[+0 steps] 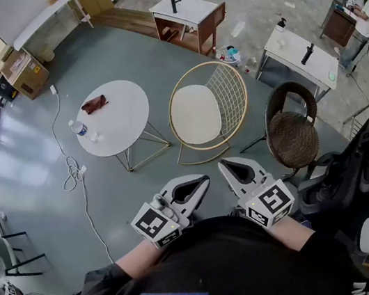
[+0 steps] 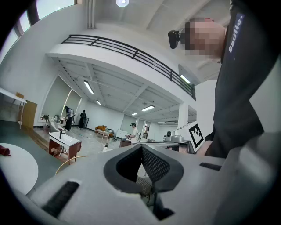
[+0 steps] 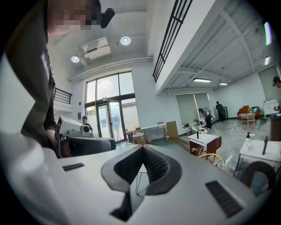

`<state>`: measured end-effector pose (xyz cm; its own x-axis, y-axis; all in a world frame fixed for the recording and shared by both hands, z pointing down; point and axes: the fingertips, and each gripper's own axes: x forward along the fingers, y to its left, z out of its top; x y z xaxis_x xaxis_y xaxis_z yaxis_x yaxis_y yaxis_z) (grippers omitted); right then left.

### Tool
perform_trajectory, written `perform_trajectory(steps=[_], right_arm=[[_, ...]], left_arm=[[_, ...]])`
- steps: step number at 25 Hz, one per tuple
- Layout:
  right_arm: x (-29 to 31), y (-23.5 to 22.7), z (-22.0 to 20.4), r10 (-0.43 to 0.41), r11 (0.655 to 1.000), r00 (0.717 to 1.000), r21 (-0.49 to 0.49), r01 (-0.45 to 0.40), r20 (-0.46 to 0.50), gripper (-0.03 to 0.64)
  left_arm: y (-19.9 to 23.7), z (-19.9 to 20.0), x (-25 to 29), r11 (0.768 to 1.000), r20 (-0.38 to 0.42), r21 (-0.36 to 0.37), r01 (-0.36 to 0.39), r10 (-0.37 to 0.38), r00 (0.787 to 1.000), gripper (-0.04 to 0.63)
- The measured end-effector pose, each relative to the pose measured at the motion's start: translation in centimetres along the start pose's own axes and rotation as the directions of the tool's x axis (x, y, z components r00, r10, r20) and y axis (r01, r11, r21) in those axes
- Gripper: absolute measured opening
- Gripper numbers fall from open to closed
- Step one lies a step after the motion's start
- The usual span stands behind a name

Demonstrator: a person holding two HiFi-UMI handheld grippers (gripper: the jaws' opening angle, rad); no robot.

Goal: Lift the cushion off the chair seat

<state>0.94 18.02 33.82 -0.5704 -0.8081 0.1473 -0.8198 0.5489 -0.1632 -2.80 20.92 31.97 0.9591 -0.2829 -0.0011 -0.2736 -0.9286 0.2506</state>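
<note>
In the head view a cream cushion [image 1: 195,114] lies on the seat of a round gold wire chair [image 1: 229,93] in the middle of the floor. Both grippers are held close to the person's body, well short of the chair. The left gripper [image 1: 202,183] is shut with nothing in it, its jaws meeting at the tip [image 2: 141,148]. The right gripper [image 1: 228,166] is beside it, also shut and empty [image 3: 142,149]. A curve of the chair's gold rim [image 2: 69,161] shows in the left gripper view, and its wire back [image 3: 214,160] in the right gripper view.
A white round table [image 1: 121,119] left of the chair carries a red-brown cloth [image 1: 94,104] and a water bottle [image 1: 78,128]. A dark wicker chair [image 1: 293,132] stands to the right, a black office chair [image 1: 348,171] near my right side. A white cable [image 1: 73,171] trails on the floor.
</note>
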Motion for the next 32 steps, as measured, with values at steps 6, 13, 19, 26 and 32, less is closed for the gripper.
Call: perform_trajectory(steps=[6,13,19,26,32], right_arm=[[-0.1,0.0,-0.1,-0.002,1.000,1.000,0.005,0.002,0.000,0.026],[-0.2,0.1,-0.3,0.001,1.000,1.000,0.006,-0.001,-0.002,0.026],[-0.4,-0.2,-0.2,0.009,1.000,1.000,0.007,-0.009,-0.005,0.026],[-1.6,-1.4,-0.4,0.041,0.999,0.999,0.014,-0.041,0.007,0.026],[-2.8,-3.8,-2.0,0.077,0.997,0.997,0.030,-0.077,-0.013,0.026]], left_arm=[[0.4,-0.5,-0.2,1.000,0.001,0.023,-0.008,0.008,1.000,0.015],[0.4,-0.8,-0.3,1.000,0.001,0.017,-0.016,0.016,1.000,0.015],[0.5,-0.8,0.0,1.000,-0.004,0.011,-0.024,0.024,1.000,0.015],[0.6,-1.5,1.6,0.997,-0.009,-0.006,-0.072,0.072,0.997,0.015],[0.6,-2.8,3.3,0.987,0.010,-0.022,-0.157,0.157,0.988,0.015]])
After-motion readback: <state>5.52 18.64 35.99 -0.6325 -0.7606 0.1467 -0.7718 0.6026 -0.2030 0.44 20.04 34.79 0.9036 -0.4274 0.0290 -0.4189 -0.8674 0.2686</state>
